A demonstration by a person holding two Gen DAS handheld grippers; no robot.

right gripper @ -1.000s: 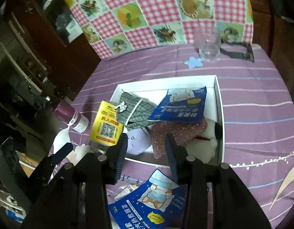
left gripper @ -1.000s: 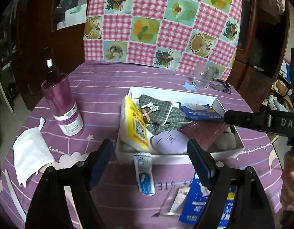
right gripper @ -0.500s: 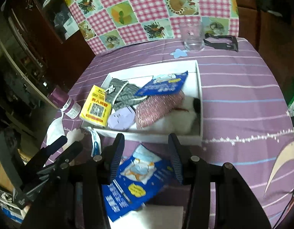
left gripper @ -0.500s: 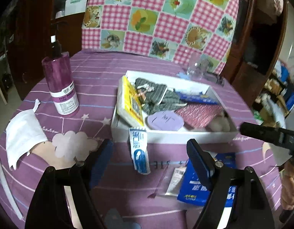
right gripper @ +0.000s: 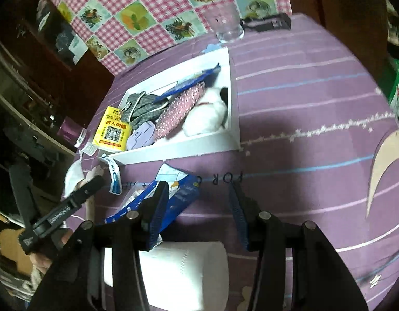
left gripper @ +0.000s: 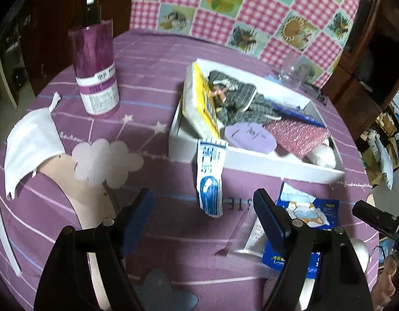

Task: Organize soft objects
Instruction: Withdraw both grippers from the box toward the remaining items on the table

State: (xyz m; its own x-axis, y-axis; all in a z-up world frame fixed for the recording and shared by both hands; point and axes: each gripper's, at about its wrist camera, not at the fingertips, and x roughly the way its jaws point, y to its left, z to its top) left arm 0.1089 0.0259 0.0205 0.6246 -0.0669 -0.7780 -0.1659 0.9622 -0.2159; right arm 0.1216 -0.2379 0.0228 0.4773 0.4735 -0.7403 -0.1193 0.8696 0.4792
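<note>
Here my left gripper [left gripper: 202, 202] holds its fingers wide and empty before the white box [left gripper: 254, 156], a shallow cardboard rectangle crammed with grey plaid cloth [left gripper: 238, 101], glittery pink fabric [left gripper: 298, 136] and a fluffy white toy [right gripper: 207, 119]. My right gripper [right gripper: 199, 194] stands half-spread, empty. A glossy blue packet [right gripper: 178, 197] and crinkled sachet [left gripper: 210, 178] lie just before the box; a tissue roll [right gripper: 184, 267] sits nearer.

bare cloth [right gripper: 290, 134] right of box [right gripper: 173, 147], bottle [left gripper: 94, 67] left
</note>
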